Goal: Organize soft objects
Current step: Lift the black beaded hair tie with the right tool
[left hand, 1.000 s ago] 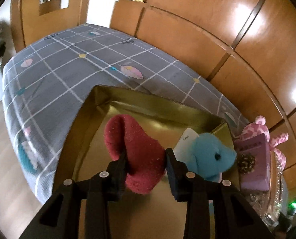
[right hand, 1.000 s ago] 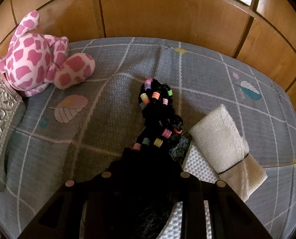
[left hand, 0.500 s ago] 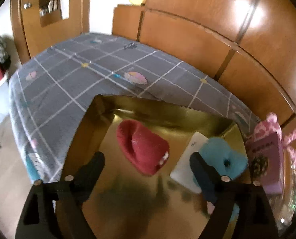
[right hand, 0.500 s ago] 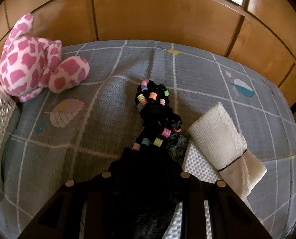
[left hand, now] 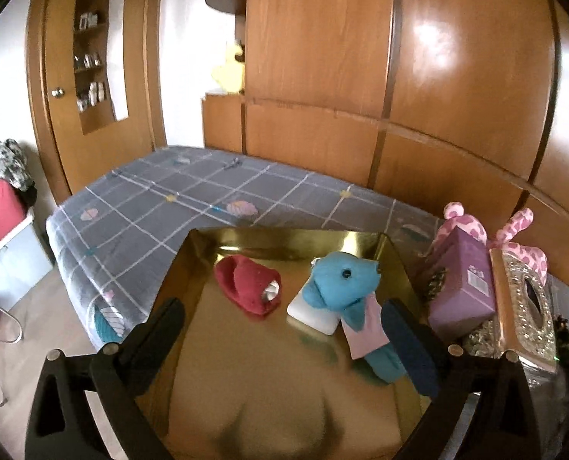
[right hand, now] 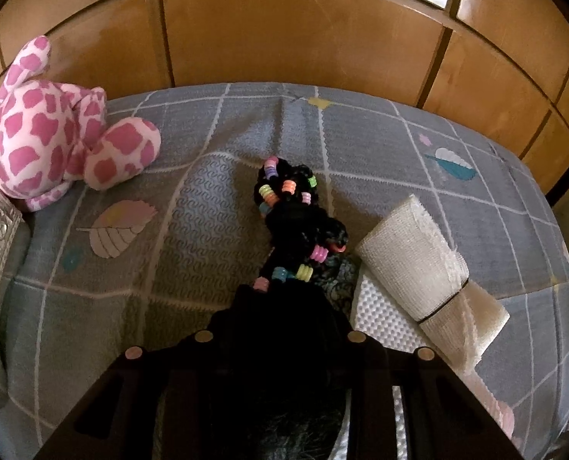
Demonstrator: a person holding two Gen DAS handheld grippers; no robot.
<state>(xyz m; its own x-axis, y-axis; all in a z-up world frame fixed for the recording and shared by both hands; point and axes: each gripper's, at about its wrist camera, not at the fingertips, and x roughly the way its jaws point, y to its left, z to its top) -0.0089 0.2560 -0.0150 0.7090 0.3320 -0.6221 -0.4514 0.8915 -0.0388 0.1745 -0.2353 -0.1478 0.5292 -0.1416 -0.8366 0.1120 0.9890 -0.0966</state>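
Crimson sock lying in gold tray; left gripper opening, empty; right gripper pinching black beaded plush

Two handheld grippers, both matte black plastic. Left gripper: two flat, paddle-like fingers with rounded tips, each mounted on a thick angular arm with a triangular cut-out near the base. Small round silver screw heads set along the arms. Right gripper: same black frame, triangular cut-outs and pale round screw heads, fingertips lost in shadow.
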